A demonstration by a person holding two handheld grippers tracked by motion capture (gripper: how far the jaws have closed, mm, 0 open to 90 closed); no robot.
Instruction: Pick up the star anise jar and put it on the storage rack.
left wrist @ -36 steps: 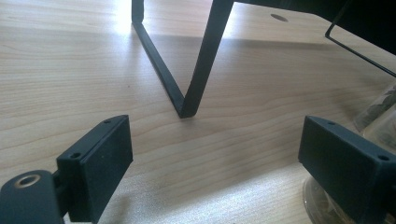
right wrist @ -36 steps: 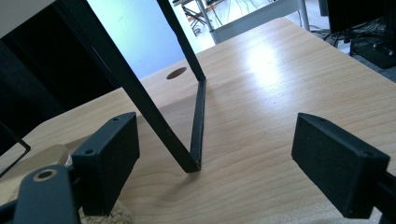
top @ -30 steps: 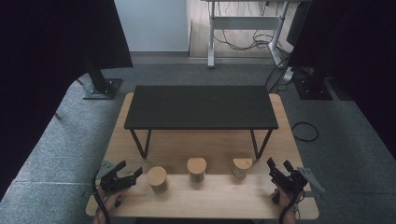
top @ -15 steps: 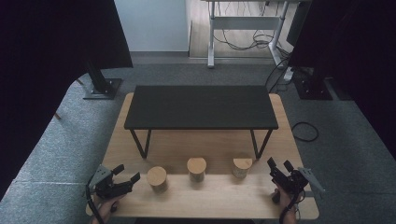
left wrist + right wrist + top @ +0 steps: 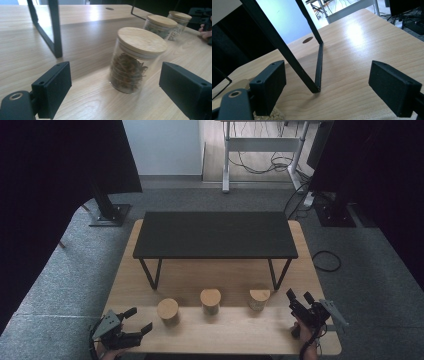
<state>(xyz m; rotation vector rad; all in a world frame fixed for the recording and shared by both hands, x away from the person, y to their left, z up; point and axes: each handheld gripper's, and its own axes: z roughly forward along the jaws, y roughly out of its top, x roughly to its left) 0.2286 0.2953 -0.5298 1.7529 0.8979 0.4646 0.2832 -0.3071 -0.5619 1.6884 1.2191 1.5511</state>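
- Table [image 5: 150,270] of pale wood carries everything, and its near edge is a risk: the three jars stand in a row close to it, so a push toward the person could send one off.
- Black shelf [image 5: 215,235] stands on thin legs over the middle of the table, just behind the jars; a jar lifted carelessly could, I judge, knock its frame or a leg.
- Left gripper [image 5: 134,321], jaws spread wide and holding nothing, sits at the table's near left corner and points at the nearest jar [image 5: 136,58], which stands upright between the jaw lines but apart from both.
- Right gripper [image 5: 298,299], also wide open and empty, rests near the right jar [image 5: 259,298]; a stray swing could tip it.
- Nearest jar is glass with a loose-looking wooden lid [image 5: 142,40]: an off-centre close could topple it into the middle jar [image 5: 160,25], or a grip on the lid alone might lift only that.
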